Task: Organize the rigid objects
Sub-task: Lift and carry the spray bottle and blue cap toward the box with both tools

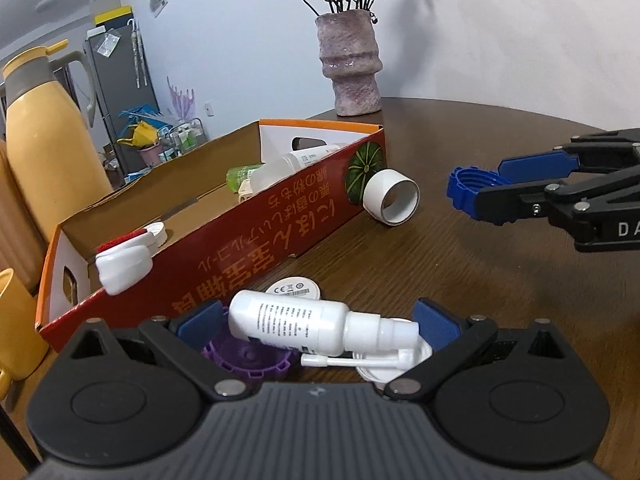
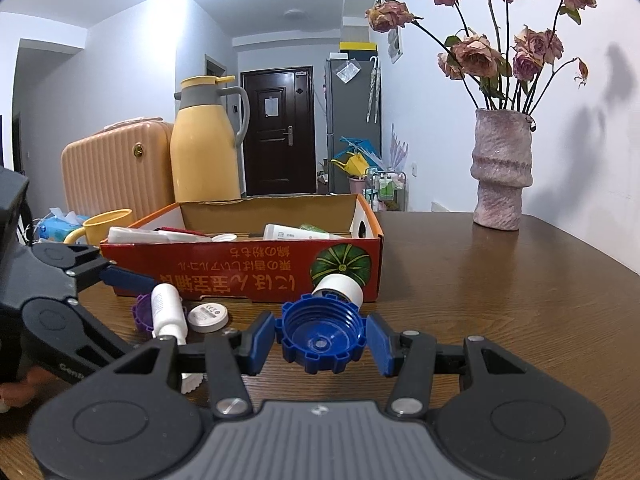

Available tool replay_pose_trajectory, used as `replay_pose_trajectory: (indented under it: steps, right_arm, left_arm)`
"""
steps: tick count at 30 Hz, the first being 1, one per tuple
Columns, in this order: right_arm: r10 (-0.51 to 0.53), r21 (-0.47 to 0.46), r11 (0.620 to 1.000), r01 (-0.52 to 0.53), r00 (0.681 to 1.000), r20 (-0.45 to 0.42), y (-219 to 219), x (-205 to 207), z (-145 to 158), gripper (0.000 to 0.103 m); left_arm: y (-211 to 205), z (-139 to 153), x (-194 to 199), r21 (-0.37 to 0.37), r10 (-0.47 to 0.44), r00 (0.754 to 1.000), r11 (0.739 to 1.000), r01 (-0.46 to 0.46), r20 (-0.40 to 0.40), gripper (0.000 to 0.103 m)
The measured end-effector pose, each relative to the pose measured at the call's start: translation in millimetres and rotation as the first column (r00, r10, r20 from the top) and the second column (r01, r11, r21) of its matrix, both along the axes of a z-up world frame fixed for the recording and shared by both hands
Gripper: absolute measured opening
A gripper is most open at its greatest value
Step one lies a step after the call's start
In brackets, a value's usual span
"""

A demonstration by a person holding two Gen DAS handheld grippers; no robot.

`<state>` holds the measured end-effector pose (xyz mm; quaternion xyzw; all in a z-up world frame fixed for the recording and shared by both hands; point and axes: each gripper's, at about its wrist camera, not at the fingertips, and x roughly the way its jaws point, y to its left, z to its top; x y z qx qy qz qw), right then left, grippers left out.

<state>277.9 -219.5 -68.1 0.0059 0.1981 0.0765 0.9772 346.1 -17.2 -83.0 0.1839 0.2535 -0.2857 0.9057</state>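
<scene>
Two grippers are in view: the right gripper (image 2: 320,340) pinches a blue ridged cap (image 2: 322,334) between its pads, held above the bench (image 2: 500,300), while the left gripper (image 1: 320,320) stands spread around a white spray bottle (image 1: 304,326) lying on its side, pads not touching it. One purple cap (image 1: 240,356), one round white disc (image 1: 294,290) and one white tape roll (image 1: 390,196) lie on the dark wooden bench beside one red cardboard box (image 1: 248,252). Several white bottles and tubes lie inside the box, partly hidden by its wall and hard to count. One pink vase (image 2: 502,168) of dried roses, one yellow jug (image 2: 206,148) and one yellow mug (image 2: 106,226) stand behind. A dark door (image 2: 278,132) closes the white-walled room.
</scene>
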Motion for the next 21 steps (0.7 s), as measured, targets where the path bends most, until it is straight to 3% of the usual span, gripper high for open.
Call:
replay_pose_trajectory:
  steps: [9,21]
  right_arm:
    - [0.008,0.005,1.000,-0.008,1.000,0.005,-2.3,0.8,-0.6,0.050]
    - [0.015,0.015,1.000,-0.015,1.000,0.016,-3.8,-1.2,-0.2,0.050]
  left_arm:
    - [1.5,-1.2,5.0,-0.012,-0.029,1.000,0.999,0.029,-0.001,0.099]
    - [2.4,4.8,-8.6,-0.016,0.030,0.996,0.999,-0.029,0.087,0.099]
